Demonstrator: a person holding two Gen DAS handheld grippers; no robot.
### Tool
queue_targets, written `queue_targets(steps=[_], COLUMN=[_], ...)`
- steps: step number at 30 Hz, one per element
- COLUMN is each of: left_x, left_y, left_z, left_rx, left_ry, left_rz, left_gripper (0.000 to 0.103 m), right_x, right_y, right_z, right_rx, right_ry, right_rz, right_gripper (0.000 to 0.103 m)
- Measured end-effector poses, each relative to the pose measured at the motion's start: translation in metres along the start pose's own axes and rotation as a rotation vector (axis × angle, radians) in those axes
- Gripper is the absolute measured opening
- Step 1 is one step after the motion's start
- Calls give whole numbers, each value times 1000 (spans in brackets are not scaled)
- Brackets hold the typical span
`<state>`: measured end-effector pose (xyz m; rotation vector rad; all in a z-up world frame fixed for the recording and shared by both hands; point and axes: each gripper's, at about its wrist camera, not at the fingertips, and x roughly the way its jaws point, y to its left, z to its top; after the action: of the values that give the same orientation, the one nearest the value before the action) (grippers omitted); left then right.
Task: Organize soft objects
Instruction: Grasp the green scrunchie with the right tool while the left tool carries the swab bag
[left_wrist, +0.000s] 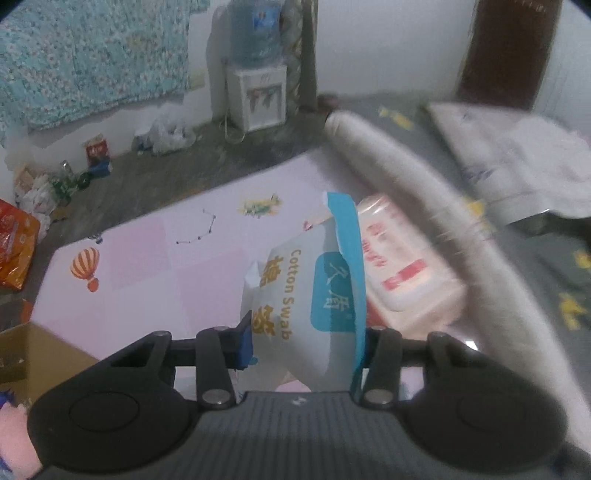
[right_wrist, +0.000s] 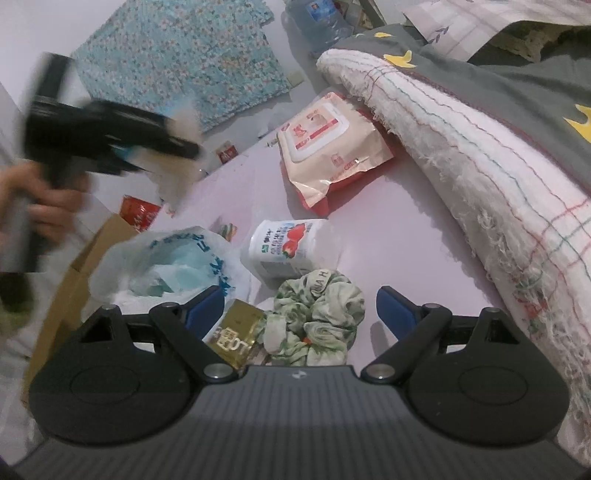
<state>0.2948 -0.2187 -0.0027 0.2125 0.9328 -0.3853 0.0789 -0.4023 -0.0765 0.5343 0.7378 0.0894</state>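
Left wrist view: your left gripper (left_wrist: 303, 343) pinches a cotton swab packet (left_wrist: 314, 291) between its fingers, lifted over the pink play mat (left_wrist: 155, 258). A wet wipes pack (left_wrist: 402, 266) lies at 2 o'clock from the packet, beside a rolled towel (left_wrist: 424, 206).

Right wrist view: your right gripper (right_wrist: 301, 308) is spread wide around a green floral scrunchie (right_wrist: 321, 317). A gold packet (right_wrist: 236, 332) lies at its 9 o'clock, a strawberry milk bottle (right_wrist: 288, 245) at 12, a plastic bag (right_wrist: 166, 262) at 10.
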Motion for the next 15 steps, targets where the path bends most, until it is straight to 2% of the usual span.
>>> queue_targets(steps=[2, 5, 7, 9, 12, 15], left_x=[-28, -77, -109, -138, -179, -211], left_y=[6, 19, 32, 48, 77, 108], left_z=[-7, -23, -36, -51, -79, -113], left_rx=[-5, -11, -25, -49, -99, -160], left_ry=[-37, -101, -143, -178, -225, -241], left_rz=[-17, -26, -19, -8, 29, 93], left_gripper=[47, 47, 47, 47, 47, 47], right_x=[11, 27, 29, 30, 26, 11], right_y=[2, 4, 12, 14, 11, 6], right_z=[-2, -7, -9, -9, -11, -12], right_rx=[-38, -90, -147, -166, -145, -97], right_ry=[21, 54, 58, 75, 80, 62], right_rz=[-35, -77, -108, -119, -115, -78], right_gripper=[76, 53, 45, 28, 20, 17])
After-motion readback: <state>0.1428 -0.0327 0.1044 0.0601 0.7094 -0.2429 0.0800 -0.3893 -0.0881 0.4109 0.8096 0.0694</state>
